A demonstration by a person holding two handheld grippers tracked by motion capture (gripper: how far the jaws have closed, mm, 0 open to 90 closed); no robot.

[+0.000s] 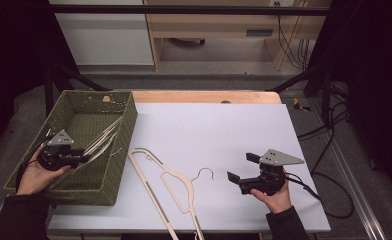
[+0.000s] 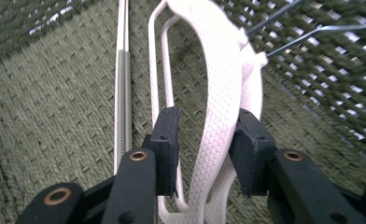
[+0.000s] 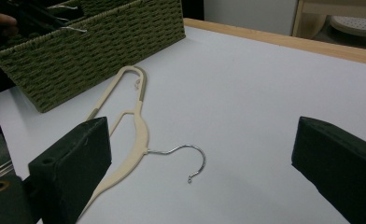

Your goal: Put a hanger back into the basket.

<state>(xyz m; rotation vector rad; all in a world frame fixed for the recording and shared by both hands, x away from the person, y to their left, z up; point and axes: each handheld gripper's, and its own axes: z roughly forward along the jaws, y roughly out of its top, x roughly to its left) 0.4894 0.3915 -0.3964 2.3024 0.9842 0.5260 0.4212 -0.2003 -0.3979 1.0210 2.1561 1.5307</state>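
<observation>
A cream hanger with a wire hook (image 1: 169,185) lies flat on the white table top, near the front, beside a green woven basket (image 1: 129,125). Inside the basket lie pale hangers (image 1: 104,135). My left gripper (image 1: 81,159) reaches into the basket over its near-left rim. In the left gripper view its jaws (image 2: 204,144) stand on either side of a white textured hanger arm (image 2: 223,93), with a gap at the left pad, so it is open. My right gripper (image 1: 243,167) is open above the table, right of the hook; in its own view the hanger (image 3: 141,130) lies ahead between the jaws (image 3: 202,140).
The basket (image 3: 102,42) sits at the table's left side. A thin ribbed hanger bar (image 2: 122,93) and wire hooks (image 2: 312,32) also lie in the basket. A wooden strip (image 1: 204,96) runs along the table's far edge. Cables (image 1: 329,200) trail off the right side.
</observation>
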